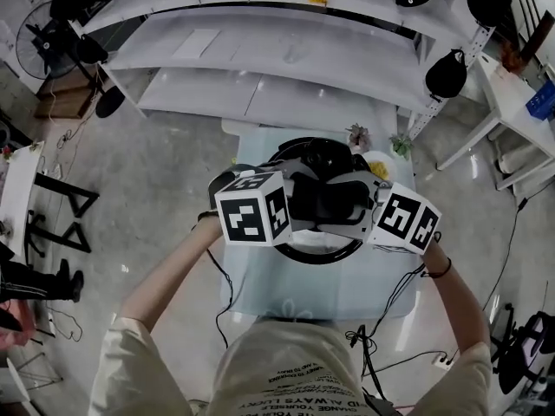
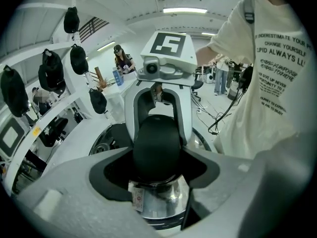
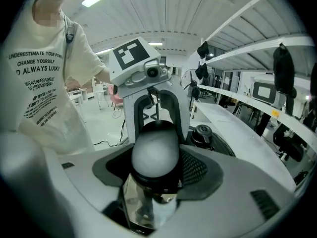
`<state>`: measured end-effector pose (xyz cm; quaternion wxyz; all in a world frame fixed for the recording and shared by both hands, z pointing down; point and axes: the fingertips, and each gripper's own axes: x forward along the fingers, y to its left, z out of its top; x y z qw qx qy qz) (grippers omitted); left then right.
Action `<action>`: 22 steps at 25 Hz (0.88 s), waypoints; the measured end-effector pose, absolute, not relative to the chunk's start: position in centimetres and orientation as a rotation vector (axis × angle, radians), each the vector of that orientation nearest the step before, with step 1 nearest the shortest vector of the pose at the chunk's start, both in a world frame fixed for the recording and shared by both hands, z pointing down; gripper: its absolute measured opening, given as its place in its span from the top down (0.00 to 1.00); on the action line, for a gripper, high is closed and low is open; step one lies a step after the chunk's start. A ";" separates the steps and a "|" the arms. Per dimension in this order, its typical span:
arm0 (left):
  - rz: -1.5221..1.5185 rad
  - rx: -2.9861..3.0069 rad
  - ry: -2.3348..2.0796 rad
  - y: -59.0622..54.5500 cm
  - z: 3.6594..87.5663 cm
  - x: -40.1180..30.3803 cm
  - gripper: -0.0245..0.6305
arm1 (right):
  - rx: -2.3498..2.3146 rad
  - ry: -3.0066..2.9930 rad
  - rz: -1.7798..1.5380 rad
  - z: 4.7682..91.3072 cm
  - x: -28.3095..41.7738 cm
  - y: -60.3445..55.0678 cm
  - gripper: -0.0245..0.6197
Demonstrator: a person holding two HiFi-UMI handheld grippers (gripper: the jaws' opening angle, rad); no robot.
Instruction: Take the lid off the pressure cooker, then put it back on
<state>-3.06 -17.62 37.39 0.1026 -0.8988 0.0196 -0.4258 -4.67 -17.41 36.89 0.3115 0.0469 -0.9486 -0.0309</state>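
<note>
The pressure cooker [image 1: 321,254] stands on the small pale table [image 1: 251,276], its dark round rim showing below my grippers. A black handle [image 1: 327,202] lies across the lid, and a black knob [image 1: 325,154] rises from the lid's far side. My left gripper [image 1: 299,202] and right gripper [image 1: 351,204] face each other over the cooker. In the left gripper view the rounded handle end [image 2: 157,148] fills the jaws, with shiny metal [image 2: 158,202] under it. The right gripper view has the other handle end [image 3: 154,152] held the same way, the knob [image 3: 203,132] beyond. Whether the lid is lifted off is hidden.
White shelving [image 1: 260,59] stands right behind the table, with dark caps [image 1: 447,74] hanging from its frame. A small plant [image 1: 357,135] and a yellow object [image 1: 379,167] sit at the table's back edge. Cables [image 1: 390,302] trail off the table's right side.
</note>
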 end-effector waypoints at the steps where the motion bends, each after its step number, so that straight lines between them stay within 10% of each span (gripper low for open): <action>1: -1.260 -2.661 0.061 -18.0 37.4 -3.2 0.52 | 0.113 -2.503 -0.075 37.0 -4.8 -17.8 0.53; 22: -1.337 -2.793 0.016 -23.1 39.7 -3.7 0.52 | -0.004 -2.530 0.103 39.2 -5.3 -22.8 0.53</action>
